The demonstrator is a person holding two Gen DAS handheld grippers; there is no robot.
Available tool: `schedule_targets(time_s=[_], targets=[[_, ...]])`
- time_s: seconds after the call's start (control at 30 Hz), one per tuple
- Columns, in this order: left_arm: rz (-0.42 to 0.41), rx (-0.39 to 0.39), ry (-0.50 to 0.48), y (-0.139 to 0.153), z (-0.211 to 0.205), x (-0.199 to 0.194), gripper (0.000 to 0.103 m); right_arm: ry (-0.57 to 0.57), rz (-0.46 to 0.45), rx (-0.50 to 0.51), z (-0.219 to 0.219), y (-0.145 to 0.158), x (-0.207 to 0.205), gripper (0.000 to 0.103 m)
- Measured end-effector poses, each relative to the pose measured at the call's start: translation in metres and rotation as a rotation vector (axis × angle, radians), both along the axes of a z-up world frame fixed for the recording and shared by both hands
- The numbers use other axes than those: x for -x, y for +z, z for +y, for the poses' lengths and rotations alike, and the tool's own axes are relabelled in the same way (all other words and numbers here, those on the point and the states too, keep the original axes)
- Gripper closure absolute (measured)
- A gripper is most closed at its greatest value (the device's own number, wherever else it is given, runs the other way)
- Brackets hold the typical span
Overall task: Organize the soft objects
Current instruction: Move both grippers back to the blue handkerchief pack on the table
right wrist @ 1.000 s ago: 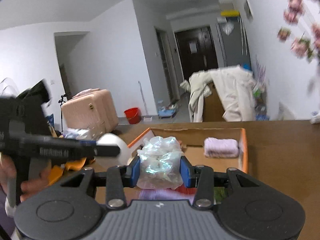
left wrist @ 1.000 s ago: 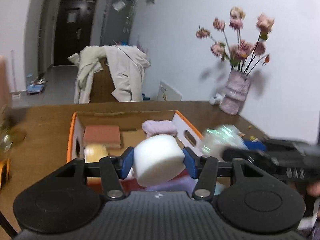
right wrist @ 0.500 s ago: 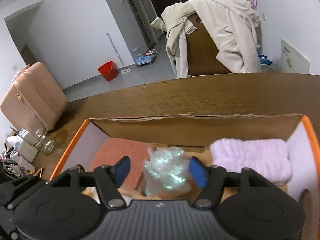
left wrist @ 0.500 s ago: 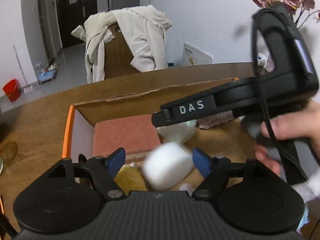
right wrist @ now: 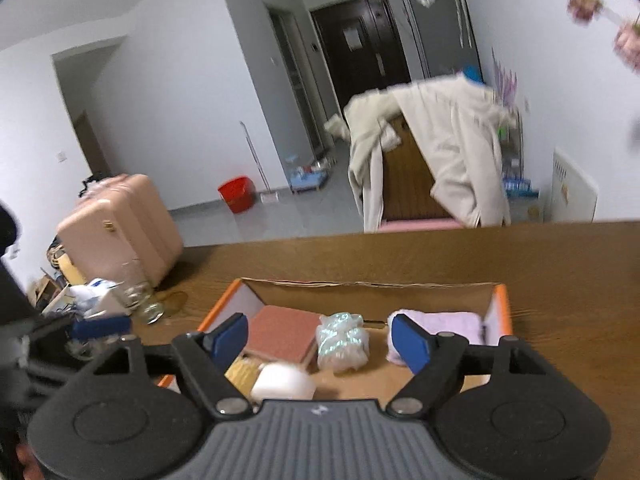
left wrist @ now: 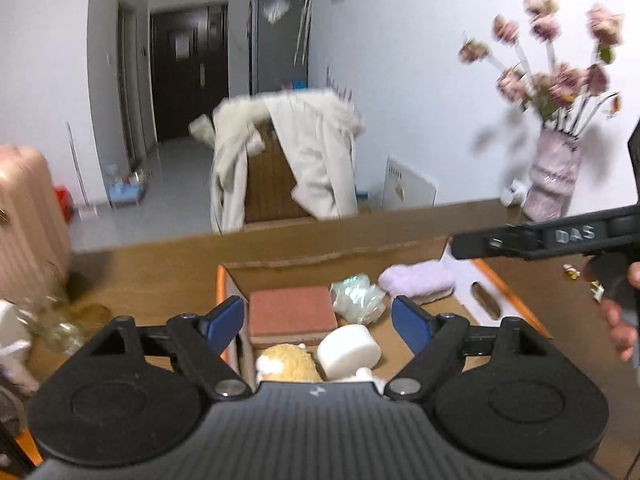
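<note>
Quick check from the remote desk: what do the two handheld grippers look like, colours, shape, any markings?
Both match. The left gripper and the right gripper each have a black ribbed body, two round black discs, black linkage arms with silver pivot screws, and blue finger pads. From the left wrist view, the right gripper's black side bar bears pale letters "DAS". No sleeve shows clearly.

Looking forward and down along the left gripper (left wrist: 318,322), close over the cardboard box (left wrist: 280,266) on the counter (left wrist: 152,276). Looking likewise along the right gripper (right wrist: 320,340), from slightly further right. Sharing the box, the coat-draped chair (left wrist: 280,160), the dark door (right wrist: 360,48) and the pink suitcase (right wrist: 120,224).
</note>
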State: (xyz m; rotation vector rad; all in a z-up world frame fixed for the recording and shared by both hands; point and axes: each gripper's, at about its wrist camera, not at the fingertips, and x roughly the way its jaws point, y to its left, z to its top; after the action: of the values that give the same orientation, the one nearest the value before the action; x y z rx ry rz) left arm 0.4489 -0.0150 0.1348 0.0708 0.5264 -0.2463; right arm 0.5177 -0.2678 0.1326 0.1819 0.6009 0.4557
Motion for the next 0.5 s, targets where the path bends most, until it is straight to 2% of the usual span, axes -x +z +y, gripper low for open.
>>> schedule_targets(time_s=[0.13,0.27,0.4,0.5], targets=[[-0.084,-0.016,-0.015,0.028,0.000,0.065,0.016,0.005,-0.091,0.045,-0.018,0.024,0.073,0.023],[-0.128,0.020,-0.026,0.037,0.004,0.127,0.011,0.015,-0.191,0.087,-0.027,0.033,0.150,0.019],[-0.191,0.030,-0.024,0.023,0.005,0.194,0.006,0.028,-0.270,0.064,-0.037,0.022,0.226,0.017],[-0.194,0.060,-0.002,0.001,0.007,0.234,0.005,0.009,-0.299,0.050,-0.042,0.002,0.277,0.014]])
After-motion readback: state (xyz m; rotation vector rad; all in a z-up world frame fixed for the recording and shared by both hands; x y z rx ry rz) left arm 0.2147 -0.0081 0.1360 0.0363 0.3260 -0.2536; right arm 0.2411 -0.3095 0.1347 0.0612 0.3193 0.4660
